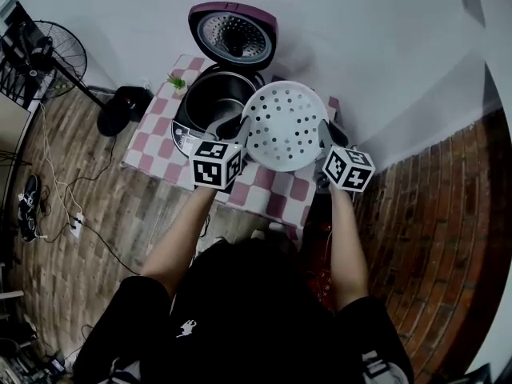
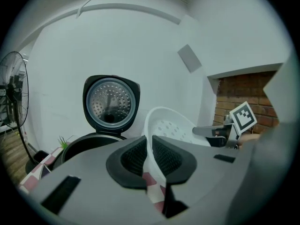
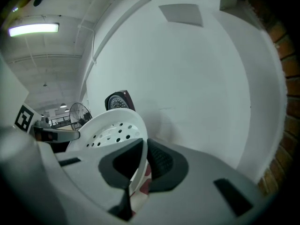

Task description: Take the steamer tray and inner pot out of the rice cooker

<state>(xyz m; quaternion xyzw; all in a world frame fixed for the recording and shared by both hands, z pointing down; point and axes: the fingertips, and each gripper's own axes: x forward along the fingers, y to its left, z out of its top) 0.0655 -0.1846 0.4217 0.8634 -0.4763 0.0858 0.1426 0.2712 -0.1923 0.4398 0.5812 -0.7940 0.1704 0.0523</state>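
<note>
My left claw is pinched narrow on the left rim of the tray. In the left gripper view the thin white rim sits right between its two dark pads, and the pads press on it. My right claw is pinched narrow too, on the right rim of the same tray. The rim runs between its pads the same way.

So the tray hangs between my two claws, flat side down and holes showing. It is white and round with lots of little holes. It is out of the cooker.

The cooker is ahead of my left claw and a bit to its left. Its lid stands open, far ahead of that claw. The pot is inside the cooker, dark and shiny, just ahead of my left claw. The tray's left edge covers a bit of the cooker's right side.

Under both claws is the counter with a pink and white checked cloth. A small green plant stands on it, left of the cooker. A fan stands on the floor, far to the left of my left claw.
</note>
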